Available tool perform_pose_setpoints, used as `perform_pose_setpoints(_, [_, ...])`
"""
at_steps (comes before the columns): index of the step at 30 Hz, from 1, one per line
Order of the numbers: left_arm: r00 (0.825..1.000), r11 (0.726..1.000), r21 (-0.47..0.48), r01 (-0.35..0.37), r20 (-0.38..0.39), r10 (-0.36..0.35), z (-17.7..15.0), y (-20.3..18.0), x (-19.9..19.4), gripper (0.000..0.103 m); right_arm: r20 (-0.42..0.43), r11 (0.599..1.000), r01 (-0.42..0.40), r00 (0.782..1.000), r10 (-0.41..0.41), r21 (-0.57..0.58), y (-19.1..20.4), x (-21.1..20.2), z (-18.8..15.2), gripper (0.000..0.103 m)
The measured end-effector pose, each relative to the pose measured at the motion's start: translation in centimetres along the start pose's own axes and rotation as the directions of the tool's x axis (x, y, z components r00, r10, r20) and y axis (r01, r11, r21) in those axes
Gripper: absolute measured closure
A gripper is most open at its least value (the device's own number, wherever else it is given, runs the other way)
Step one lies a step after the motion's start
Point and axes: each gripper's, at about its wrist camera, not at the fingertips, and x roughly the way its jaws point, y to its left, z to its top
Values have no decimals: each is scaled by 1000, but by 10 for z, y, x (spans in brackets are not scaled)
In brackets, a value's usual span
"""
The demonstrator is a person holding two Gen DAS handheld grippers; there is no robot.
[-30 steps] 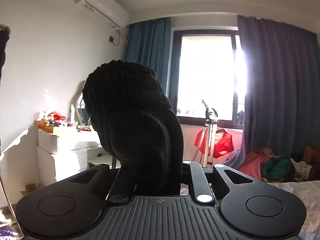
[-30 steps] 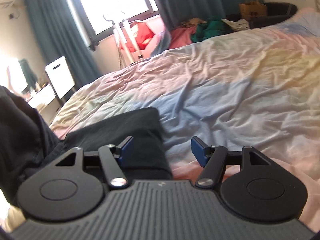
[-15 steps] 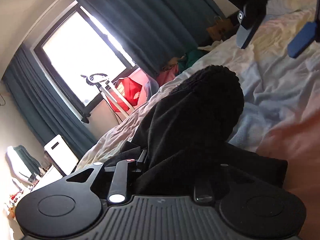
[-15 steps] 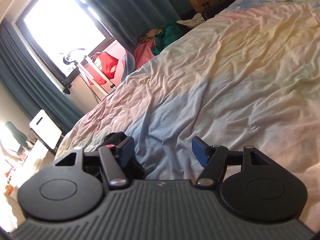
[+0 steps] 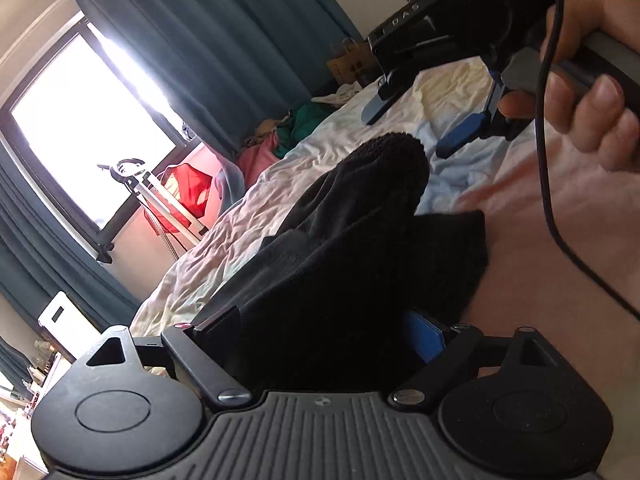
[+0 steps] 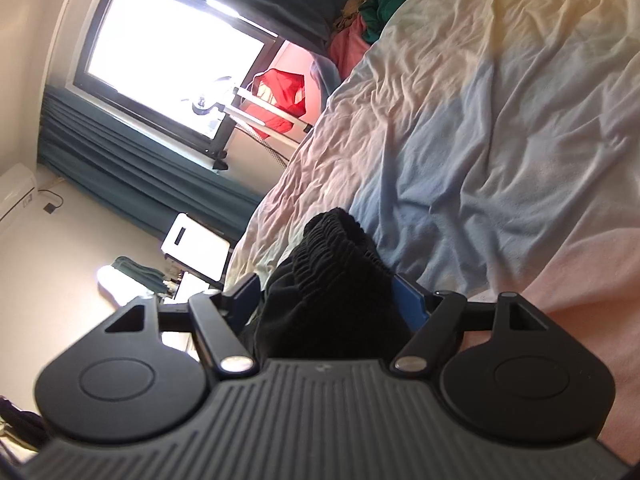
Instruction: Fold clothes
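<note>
A black knit garment lies bunched on the pastel bed sheet. My left gripper has its jaws spread wide with the garment's folds lying between them. In the left wrist view my right gripper hovers above the garment's raised end, blue pads apart, held by a hand. In the right wrist view the garment's elastic edge sits between the right gripper's spread blue fingers.
The bed sheet stretches ahead. A clothes pile lies at the far bed edge. A red garment on a stand, window and teal curtains are behind. A white dresser stands at left.
The left gripper swung down from upright, lowered the black garment onto the bed and opened its jaws. The right gripper rolled sideways and came down over the garment's edge.
</note>
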Motion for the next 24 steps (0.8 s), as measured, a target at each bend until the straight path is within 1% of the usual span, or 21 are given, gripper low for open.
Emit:
perform_pose_setpoints(1, [1000, 1000, 9, -9, -12, 10, -9, 2, -5, 13, -21, 1000, -16, 1000, 16, 7, 0, 4, -2, 17])
perform_pose_setpoints(2, [999, 1000, 4, -19, -35, 20, -18, 1, -10, 13, -42, 1000, -28, 999, 29, 13, 1, 8, -3, 17])
perform_pose_setpoints(3, [998, 1000, -16, -22, -58, 21, -26, 4, -11, 17, -61, 1000, -20, 998, 20, 12, 1, 12, -6, 17])
perform_pose_setpoints(5, [999, 998, -56, -2, -52, -1, -41, 8, -21, 20, -85, 999, 23, 996, -21, 24, -3, 22, -11, 17])
perform_pose_setpoints(6, [998, 997, -76, 16, -60, -20, -45, 10, -24, 20, -98, 998, 46, 994, -43, 33, -6, 27, -14, 17])
perform_pose_setpoints(7, [997, 995, -96, 33, -67, -39, -48, 12, -26, 20, -109, 998, 55, 993, -51, 41, -8, 32, -15, 17])
perform_pose_setpoints(8, [995, 990, -126, 55, -80, -65, -52, 15, -28, 21, -107, 998, 47, 993, -42, 42, -10, 34, -16, 17])
perform_pose_setpoints(10, [980, 970, -215, 116, -131, -147, -59, 22, -25, 21, -103, 999, 29, 994, -24, 42, -13, 39, -18, 17])
perform_pose_setpoints(11, [975, 961, -242, 135, -142, -172, -63, 26, -23, 22, -99, 999, 18, 995, -15, 29, -10, 40, -18, 17])
perform_pose_setpoints(13, [970, 949, -278, 151, -144, -196, -67, 34, -22, 22, -95, 1000, -11, 995, 11, -4, -2, 43, -19, 17])
perform_pose_setpoints(15, [966, 929, -331, 167, -136, -222, -69, 43, -22, 22, -106, 998, -26, 994, 21, -54, 6, 50, -22, 17])
perform_pose_setpoints(18, [964, 901, -394, 180, -112, -242, -72, 54, -25, 22, -93, 989, 3, 996, -17, -150, 13, 60, -27, 17])
perform_pose_setpoints(20, [965, 890, -418, 181, -101, -244, -74, 58, -27, 22, -76, 984, 15, 997, -29, -176, 14, 64, -29, 18])
perform_pose_setpoints(21, [966, 889, -421, 180, -97, -242, -74, 60, -28, 22, -68, 980, 26, 997, -40, -196, 15, 64, -29, 21])
perform_pose_setpoints(22, [967, 888, -423, 179, -92, -238, -75, 62, -31, 22, -59, 976, 37, 997, -51, -216, 17, 64, -29, 31])
perform_pose_setpoints(23, [968, 887, -426, 178, -85, -235, -74, 64, -32, 22, -49, 970, 47, 997, -61, -238, 19, 64, -29, 34])
perform_pose_setpoints(24, [970, 884, -431, 179, -75, -233, -74, 67, -34, 22, -39, 962, 49, 997, -62, -268, 22, 62, -30, 41])
